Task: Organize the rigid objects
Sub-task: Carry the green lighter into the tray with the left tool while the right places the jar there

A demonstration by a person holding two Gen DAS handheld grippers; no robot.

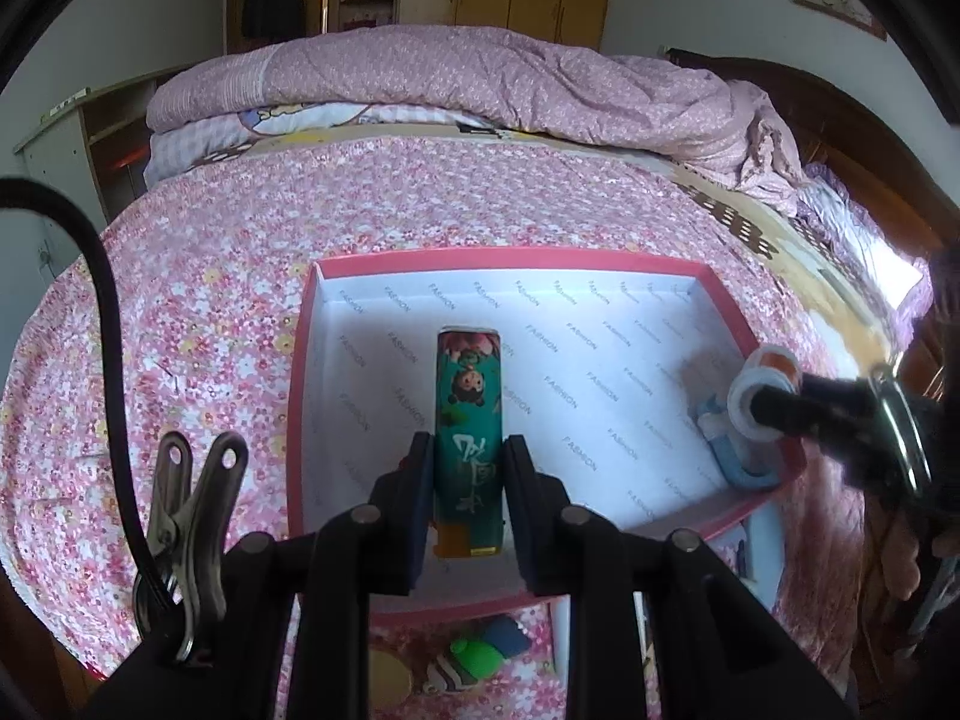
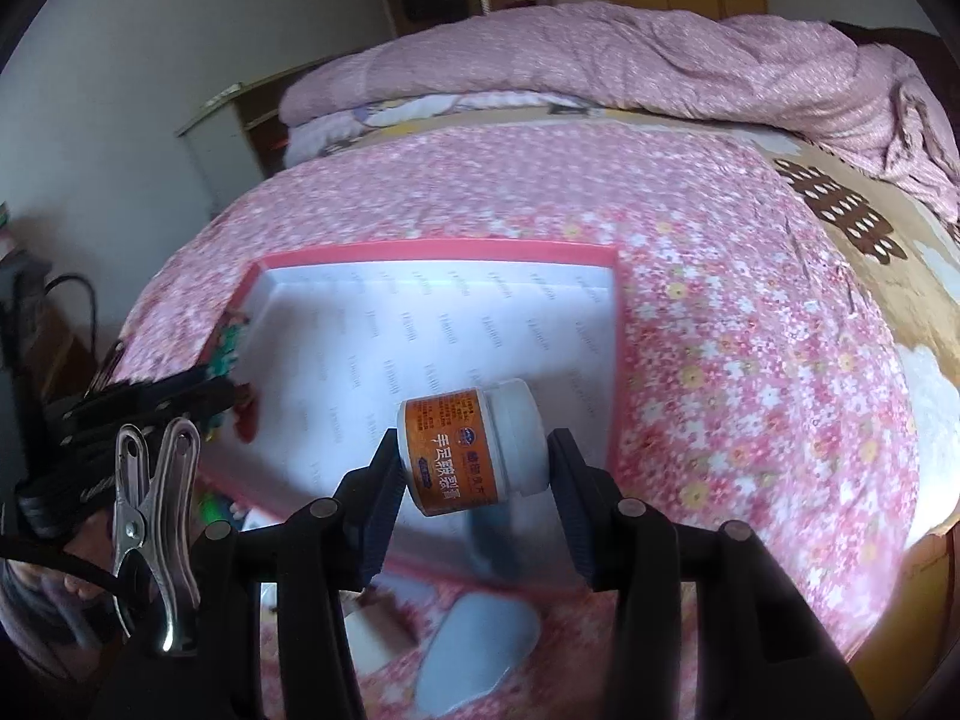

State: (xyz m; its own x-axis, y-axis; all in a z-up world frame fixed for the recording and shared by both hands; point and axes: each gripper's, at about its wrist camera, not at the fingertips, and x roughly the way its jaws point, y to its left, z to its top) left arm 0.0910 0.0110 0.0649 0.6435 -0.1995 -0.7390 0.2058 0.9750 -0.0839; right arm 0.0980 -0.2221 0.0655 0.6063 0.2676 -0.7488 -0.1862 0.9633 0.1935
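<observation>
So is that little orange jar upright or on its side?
On its side: the orange jar lies sideways between the right claw, its white lid pointing right.

Both tools are matte black. The left gripper [image 1: 469, 468] has dark blue ribbed pads on its fingers [image 1: 420, 510] and round grey pins at the linkage joints. A silver spring clip [image 1: 186, 516] hangs off its frame beside a black cable [image 1: 108, 312]. The right gripper [image 2: 474, 480] matches, with a steel clip [image 2: 153, 516] of its own. Blurred at far left, perhaps a mauve sleeve [image 2: 36, 630].
</observation>
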